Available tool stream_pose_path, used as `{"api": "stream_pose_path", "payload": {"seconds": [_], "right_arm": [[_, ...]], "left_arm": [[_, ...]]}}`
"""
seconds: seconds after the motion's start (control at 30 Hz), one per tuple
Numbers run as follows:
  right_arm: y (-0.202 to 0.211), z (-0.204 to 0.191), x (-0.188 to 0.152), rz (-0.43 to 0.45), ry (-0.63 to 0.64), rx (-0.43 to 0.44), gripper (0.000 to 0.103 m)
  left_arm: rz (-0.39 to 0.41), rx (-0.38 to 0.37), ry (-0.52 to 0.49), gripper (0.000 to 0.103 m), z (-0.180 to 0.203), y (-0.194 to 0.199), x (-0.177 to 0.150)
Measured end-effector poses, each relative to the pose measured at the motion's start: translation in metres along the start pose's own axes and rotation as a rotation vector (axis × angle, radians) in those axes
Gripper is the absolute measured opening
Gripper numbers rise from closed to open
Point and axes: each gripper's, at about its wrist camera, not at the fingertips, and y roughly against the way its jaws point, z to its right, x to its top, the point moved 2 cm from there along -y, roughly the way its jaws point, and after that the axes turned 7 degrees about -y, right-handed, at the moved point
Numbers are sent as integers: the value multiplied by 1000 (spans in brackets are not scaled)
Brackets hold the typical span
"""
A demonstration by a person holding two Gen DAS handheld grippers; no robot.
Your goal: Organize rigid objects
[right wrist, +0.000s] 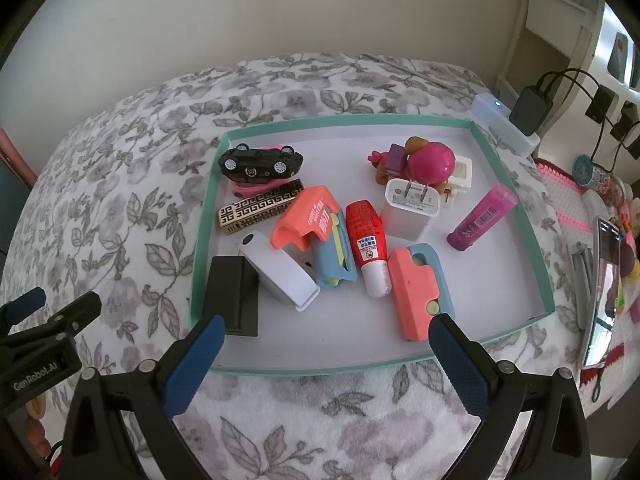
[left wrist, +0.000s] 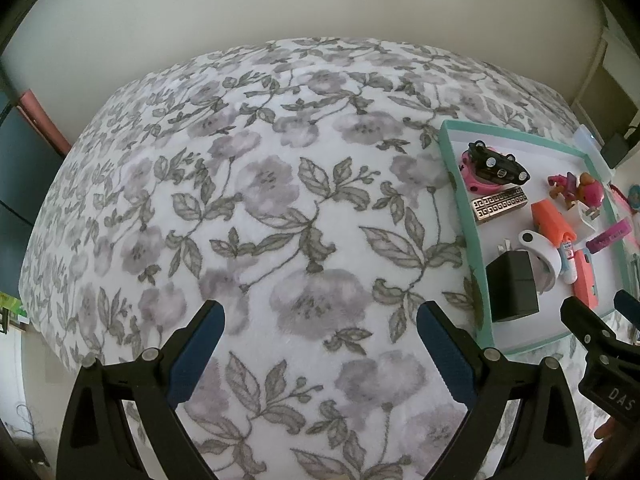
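Both the right gripper [right wrist: 324,340] and the left gripper [left wrist: 320,328] stand wide open and empty above the floral bedspread [left wrist: 260,200], the right one poised at the near rim of the teal tray [right wrist: 208,216] that holds the rigid objects. Nearest its fingers lie the black adapter [right wrist: 236,296] and the coral-and-blue block [right wrist: 416,292]. Both look light, stiff and smooth-sided, so they are probably best pinched across their narrow flat faces; the round pink tube [right wrist: 482,216] farther right may roll.
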Motion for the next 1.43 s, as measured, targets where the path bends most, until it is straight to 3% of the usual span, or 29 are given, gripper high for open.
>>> {"api": "stream_pose_path", "payload": {"seconds": [1.27, 1.43], "right_arm": [[-4, -1, -2, -13, 3, -3, 103], [-5, 0, -1, -18, 3, -4, 103]], "left_arm": [[-40, 30, 37, 97, -1, -3, 0], [7, 17, 59, 97, -4, 6, 0]]}}
